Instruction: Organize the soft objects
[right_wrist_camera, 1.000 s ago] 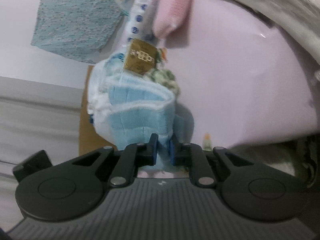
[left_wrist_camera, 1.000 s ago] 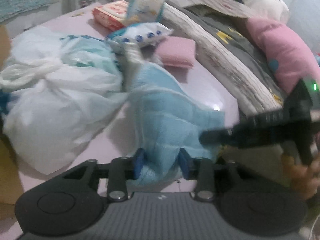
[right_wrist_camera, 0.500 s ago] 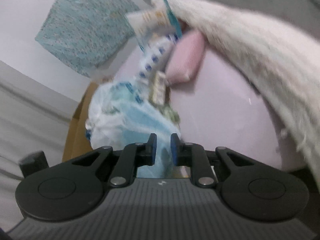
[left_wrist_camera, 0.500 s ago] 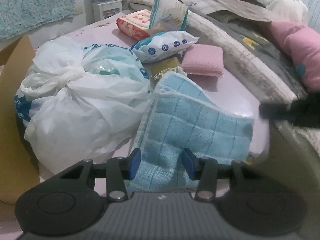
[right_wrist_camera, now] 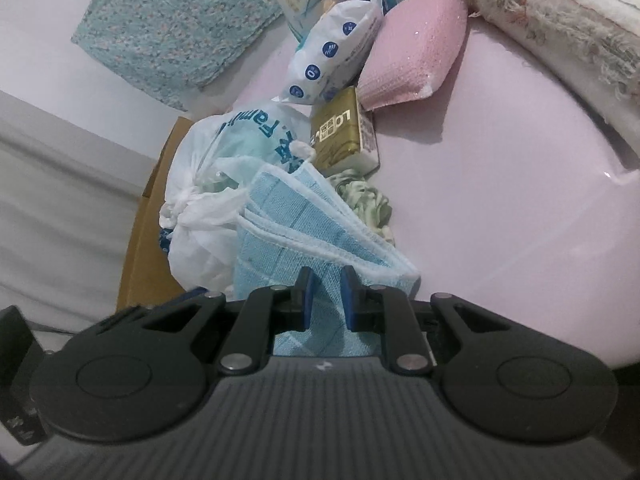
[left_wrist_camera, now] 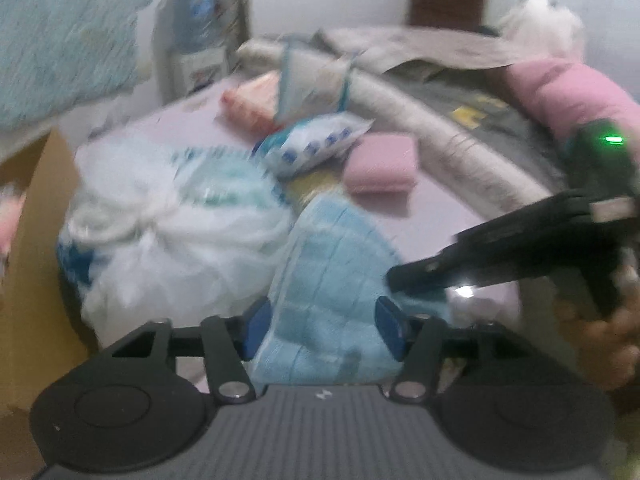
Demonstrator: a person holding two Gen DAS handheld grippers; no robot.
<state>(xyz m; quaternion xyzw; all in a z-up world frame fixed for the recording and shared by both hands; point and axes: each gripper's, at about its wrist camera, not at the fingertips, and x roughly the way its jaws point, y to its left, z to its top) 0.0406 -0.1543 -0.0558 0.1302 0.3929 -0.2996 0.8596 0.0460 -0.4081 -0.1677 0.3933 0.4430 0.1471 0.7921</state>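
Pale pink, smooth bench (right_wrist_camera: 500, 184) carries a folded light-blue waffle-weave cloth (right_wrist_camera: 304, 224), its long axis running away from the cameras beside a knotted white plastic bag (right_wrist_camera: 208, 200). Right tool (right_wrist_camera: 325, 300) is clamped on the cloth's near edge. Left tool (left_wrist_camera: 322, 330) has just been opening, its blue pads (left_wrist_camera: 256, 326) spread either side of the cloth without pressing it.

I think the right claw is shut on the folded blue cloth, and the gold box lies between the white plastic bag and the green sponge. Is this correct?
Not quite: the sponge is pink, not green. The right wrist view shows the gold box between the white plastic bag and the pink sponge. The right claw is indeed shut on the folded blue cloth.
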